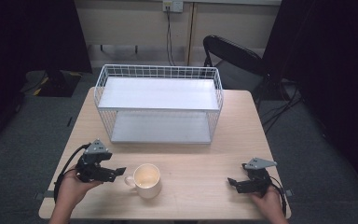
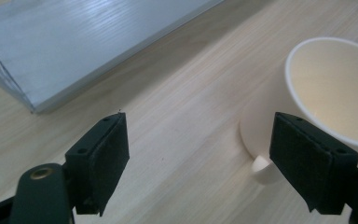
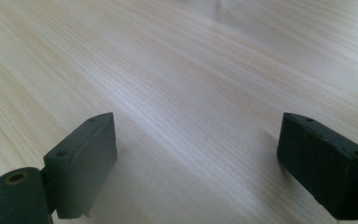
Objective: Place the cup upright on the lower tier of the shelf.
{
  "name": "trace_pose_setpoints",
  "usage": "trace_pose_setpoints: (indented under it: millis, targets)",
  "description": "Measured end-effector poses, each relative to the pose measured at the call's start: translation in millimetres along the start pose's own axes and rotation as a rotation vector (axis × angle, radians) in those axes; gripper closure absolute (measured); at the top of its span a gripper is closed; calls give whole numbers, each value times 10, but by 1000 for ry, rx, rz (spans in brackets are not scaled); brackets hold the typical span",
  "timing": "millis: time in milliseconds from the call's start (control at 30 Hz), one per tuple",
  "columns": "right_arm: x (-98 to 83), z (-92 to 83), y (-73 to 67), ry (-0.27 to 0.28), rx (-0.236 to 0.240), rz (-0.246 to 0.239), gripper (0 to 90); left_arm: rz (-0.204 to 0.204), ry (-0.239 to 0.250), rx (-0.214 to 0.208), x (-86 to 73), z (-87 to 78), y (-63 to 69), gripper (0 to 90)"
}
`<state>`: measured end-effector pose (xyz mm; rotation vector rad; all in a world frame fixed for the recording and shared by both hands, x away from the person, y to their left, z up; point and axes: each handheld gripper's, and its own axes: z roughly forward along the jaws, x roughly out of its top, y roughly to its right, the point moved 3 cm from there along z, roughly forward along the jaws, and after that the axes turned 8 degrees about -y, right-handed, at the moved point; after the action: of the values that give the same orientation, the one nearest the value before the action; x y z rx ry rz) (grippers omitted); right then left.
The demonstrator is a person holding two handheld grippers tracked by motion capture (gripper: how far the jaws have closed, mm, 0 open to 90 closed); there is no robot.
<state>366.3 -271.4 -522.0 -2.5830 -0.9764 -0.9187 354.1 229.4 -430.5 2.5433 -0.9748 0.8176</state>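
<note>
Nearest me, at the lower left of the high view, the left gripper (image 1: pixel 120 171) stood spread wide and empty, just beside the handle of a cream mug (image 1: pixel 145 180) at bottom centre. It looked rigid, glazed, breakable; I'd pinch the handle or rim. Lower right, the right gripper (image 1: pixel 233 182) gaped over bare table (image 1: pixel 200 154).

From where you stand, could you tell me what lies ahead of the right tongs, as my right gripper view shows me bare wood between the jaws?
Observer: A cream mug stands on the table, toward the left tongs rather than yours.
Operator: Thank you. Are the left tongs holding it?
Observer: No. The left gripper view shows those jaws apart, the mug's handle beside one jaw, ungripped.
Operator: Is anything farther back?
Observer: Yes, a white wire rack with two shelves stands at the far side.
</note>
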Motion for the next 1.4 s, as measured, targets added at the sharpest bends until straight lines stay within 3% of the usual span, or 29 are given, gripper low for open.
trace_pose_setpoints:
  millis: [233,267,600,1167,1400]
  targets:
    - [-7,-5,-3,0,1,2,113,26,8,-16,125,-5,105,202]
    - [-8,-6,-2,0,0,1,113,30,14,-35,161,-1,138,205]
    - [-16,-12,-2,1,0,-1,113,31,13,-62,240,68,234,209]
    - [-25,-20,-4,0,0,0,113,40,-62,-99,268,362,358,244]
    - [-28,-23,-4,-1,-1,0,113,66,-101,-119,269,451,429,363]
